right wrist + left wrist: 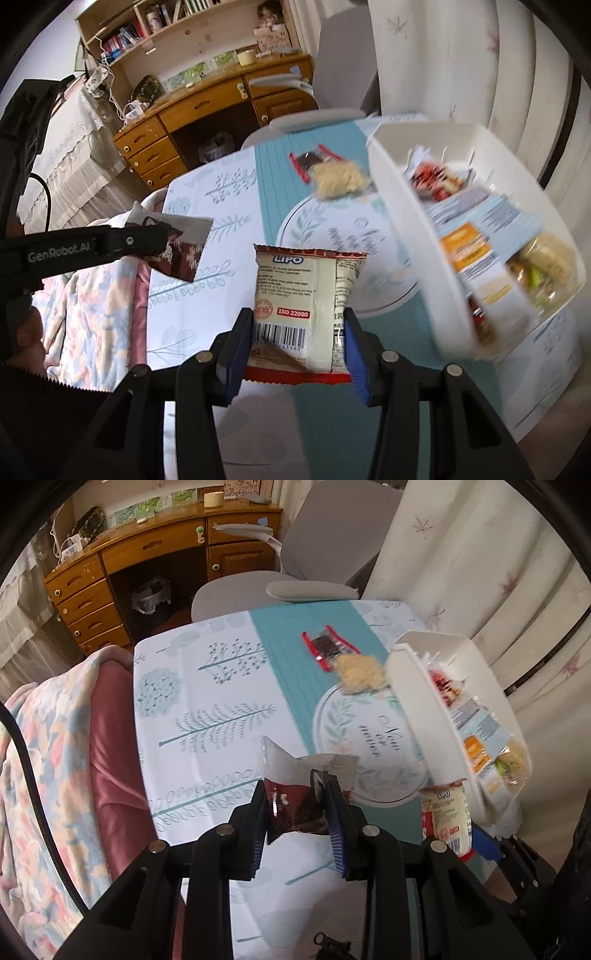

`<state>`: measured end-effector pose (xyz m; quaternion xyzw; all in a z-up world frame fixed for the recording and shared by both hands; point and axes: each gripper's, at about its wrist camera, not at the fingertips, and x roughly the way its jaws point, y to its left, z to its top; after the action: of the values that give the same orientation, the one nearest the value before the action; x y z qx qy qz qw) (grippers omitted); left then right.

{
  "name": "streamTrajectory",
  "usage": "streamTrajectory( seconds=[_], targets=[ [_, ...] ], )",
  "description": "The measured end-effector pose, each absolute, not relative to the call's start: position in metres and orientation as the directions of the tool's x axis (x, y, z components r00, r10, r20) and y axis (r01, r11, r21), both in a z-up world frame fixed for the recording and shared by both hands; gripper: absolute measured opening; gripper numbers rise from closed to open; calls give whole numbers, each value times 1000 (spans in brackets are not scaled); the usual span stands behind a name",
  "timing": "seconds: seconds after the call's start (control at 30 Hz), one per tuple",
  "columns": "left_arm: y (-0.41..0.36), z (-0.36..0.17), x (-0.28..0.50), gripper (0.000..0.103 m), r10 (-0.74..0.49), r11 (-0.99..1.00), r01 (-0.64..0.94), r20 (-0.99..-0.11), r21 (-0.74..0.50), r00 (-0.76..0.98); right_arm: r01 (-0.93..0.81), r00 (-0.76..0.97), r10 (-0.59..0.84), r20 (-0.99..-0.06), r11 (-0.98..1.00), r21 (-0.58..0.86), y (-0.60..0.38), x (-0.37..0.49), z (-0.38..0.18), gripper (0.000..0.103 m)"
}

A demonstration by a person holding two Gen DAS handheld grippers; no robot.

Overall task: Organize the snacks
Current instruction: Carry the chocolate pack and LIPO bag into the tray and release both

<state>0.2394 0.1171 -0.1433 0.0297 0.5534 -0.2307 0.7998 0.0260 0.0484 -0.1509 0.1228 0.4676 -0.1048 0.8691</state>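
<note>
Now, with each gripper pinching its packet — left gripper the dark packet, right gripper the LIPO packet — carry both level over the bin before releasing.

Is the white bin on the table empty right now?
No, the white bin already holds several snack packets, seen plainly in the right wrist view.

You're working in a lived-in home, a bedroom or study. At eleven o'clock stands a wooden desk with drawers, and over it a shelf of books. A grey office chair sits at twelve, pale flowered curtains hang at two, and a soft patterned blanket lies at nine.
</note>
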Motion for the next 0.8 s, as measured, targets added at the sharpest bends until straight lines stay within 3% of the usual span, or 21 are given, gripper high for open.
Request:
streamTrajectory(
  seconds=[0.2, 0.8],
  targets=[
    [83, -120, 227, 13, -355, 891, 393, -888, -228, 291, 221, 578, -34, -815, 968, 116, 15, 16, -126, 47],
    [-8, -113, 205, 11, -339, 931, 256, -875, -260, 344, 142, 594, -99, -798, 990, -17, -117, 11, -94, 47]
  ],
)
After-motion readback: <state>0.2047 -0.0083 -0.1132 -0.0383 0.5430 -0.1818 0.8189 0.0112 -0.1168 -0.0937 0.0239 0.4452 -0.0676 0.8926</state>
